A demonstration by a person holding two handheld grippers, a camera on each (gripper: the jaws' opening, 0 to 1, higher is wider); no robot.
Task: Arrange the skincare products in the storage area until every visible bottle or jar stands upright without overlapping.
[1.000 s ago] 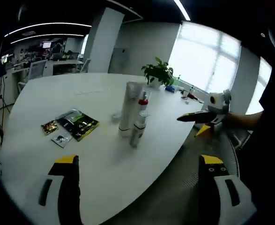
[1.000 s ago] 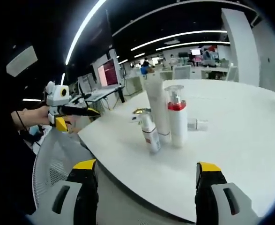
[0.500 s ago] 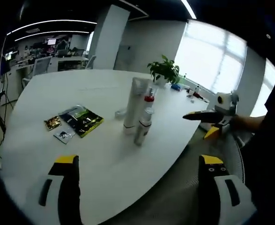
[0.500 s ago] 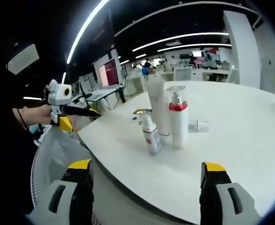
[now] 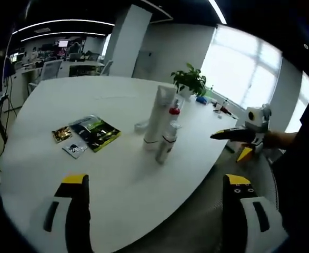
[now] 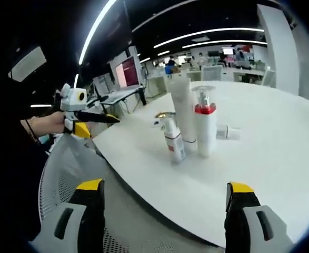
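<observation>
Left tongs (image 5: 153, 203) and right tongs (image 6: 165, 208) are hovering agape, gripping nothing; tall tube (image 6: 183, 110), pump bottle (image 6: 205, 122) and small bottle (image 6: 171, 138) are standing upright near the tabletop (image 5: 112, 179) edge; sachets (image 5: 93, 133) are lying apart.

Bare table (image 6: 280, 158) — bottles (image 6: 188, 126) clustered.

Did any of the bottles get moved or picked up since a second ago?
No. The tall tube, the pump bottle, the small bottle and the little one lying behind kept their places. Just the cameras shifted. Both the left gripper and right gripper stay open, holding nothing.
</observation>
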